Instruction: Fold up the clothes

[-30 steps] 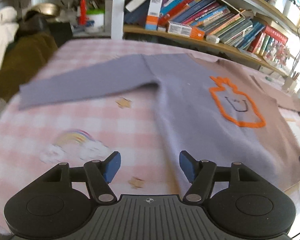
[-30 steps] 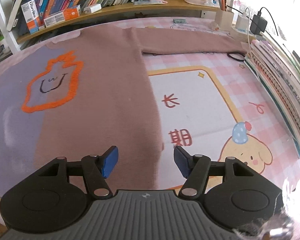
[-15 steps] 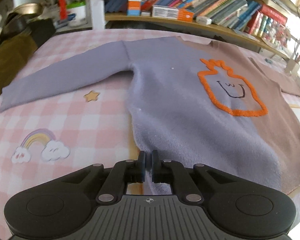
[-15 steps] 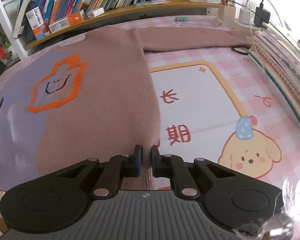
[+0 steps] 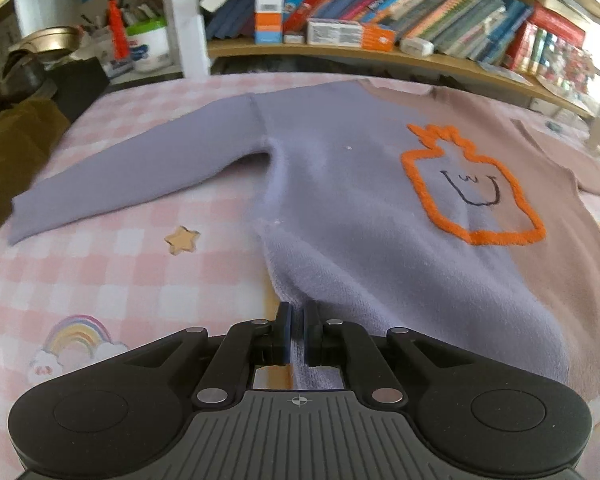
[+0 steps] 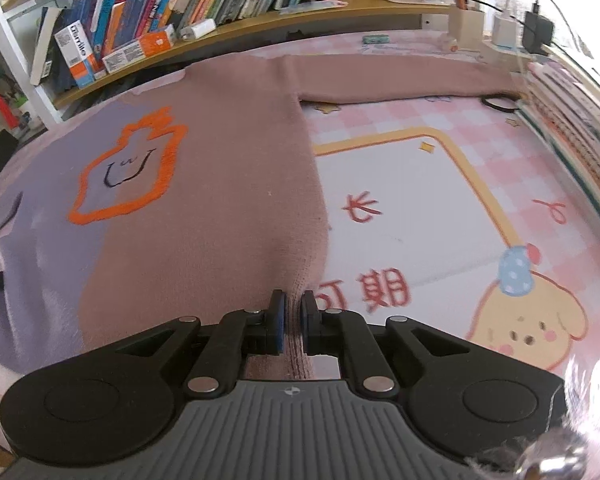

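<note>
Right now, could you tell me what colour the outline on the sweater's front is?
Orange outline on the sweater, clearest in the left wrist view.

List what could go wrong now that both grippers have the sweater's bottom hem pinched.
1. The left gripper and right gripper each pinch only a narrow bit of the sweater hem; the fuzzy knit may slip out when lifted.
2. Both sleeves lie spread out, so a bottom-up fold could drag them crooked.
3. The right sleeve's cuff lies beside a black hair tie and stacked books, where it might snag.
</note>
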Tool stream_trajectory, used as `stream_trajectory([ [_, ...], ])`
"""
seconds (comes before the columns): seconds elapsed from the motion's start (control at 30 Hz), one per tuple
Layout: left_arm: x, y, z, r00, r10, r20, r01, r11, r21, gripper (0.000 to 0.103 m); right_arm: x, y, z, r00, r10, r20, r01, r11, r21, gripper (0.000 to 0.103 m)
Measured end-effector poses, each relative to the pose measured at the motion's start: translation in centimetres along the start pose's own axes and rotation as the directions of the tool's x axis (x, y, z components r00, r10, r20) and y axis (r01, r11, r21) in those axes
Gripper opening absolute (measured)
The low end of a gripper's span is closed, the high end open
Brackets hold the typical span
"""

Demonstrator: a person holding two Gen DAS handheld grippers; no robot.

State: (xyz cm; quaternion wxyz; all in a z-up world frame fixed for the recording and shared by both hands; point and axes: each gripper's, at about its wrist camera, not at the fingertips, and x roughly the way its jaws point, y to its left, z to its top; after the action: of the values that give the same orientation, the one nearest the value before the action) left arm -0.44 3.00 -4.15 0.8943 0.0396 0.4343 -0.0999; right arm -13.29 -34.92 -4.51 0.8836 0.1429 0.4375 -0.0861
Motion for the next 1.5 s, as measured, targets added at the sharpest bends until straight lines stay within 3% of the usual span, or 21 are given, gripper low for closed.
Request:
stream_trajectory([
  [0.3, -3.2, 1.4, -2.3, 1.0, 0.004, 0.017, -0.003, 0.998, -0.07, 0.005, 0.4, -0.3, 0.6, 1.0, 0.016, 0.004, -0.016, 1.0, 0.027, 0.01],
  [0.43, -4.2, 2.3, -3.1, 0.999, 0.001, 0.045, 0.005, 0.992, -0.126, 0.017, 0.3, -0.7, 0.7, 1.0, 0.022, -0.01, -0.022, 0.999, 0.043, 0.017],
  [0.5, -4.1, 2.5, -3.4, 0.999, 0.001, 0.035, 0.004, 0.99, -0.142, 0.019, 0.1, -0.8, 0.6, 1.0, 0.022, -0.008, -0.022, 0.999, 0.039, 0.025],
  [0.7, -3.4, 2.3, -4.2, 1.0, -0.011, -0.003, 0.01, 0.983, -0.182, 0.019, -0.2, -1.0, 0.0, 0.999, 0.041, -0.01, -0.04, 0.999, 0.028, 0.025],
  [0.9, -2.6, 2.1, -4.5, 1.0, -0.025, -0.016, 0.021, 0.98, -0.198, 0.018, -0.4, -1.2, -0.3, 1.0, 0.026, 0.0, -0.026, 0.999, 0.037, 0.016],
  [1.0, -2.4, 2.0, -4.6, 0.999, -0.034, -0.015, 0.03, 0.98, -0.198, 0.013, -0.2, -0.8, -0.3, 1.0, 0.025, -0.003, -0.025, 1.0, 0.016, 0.01],
  [1.13, -2.3, 2.2, -4.5, 1.0, -0.022, -0.017, 0.018, 0.98, -0.2, 0.004, 0.0, -0.2, -0.2, 1.0, 0.023, -0.006, -0.023, 1.0, -0.007, 0.009],
  [1.5, -2.6, 2.2, -4.7, 0.999, 0.019, -0.03, -0.024, 0.985, -0.171, 0.004, -0.1, 0.2, -0.7, 0.997, 0.071, -0.019, -0.072, 0.997, -0.023, 0.007],
])
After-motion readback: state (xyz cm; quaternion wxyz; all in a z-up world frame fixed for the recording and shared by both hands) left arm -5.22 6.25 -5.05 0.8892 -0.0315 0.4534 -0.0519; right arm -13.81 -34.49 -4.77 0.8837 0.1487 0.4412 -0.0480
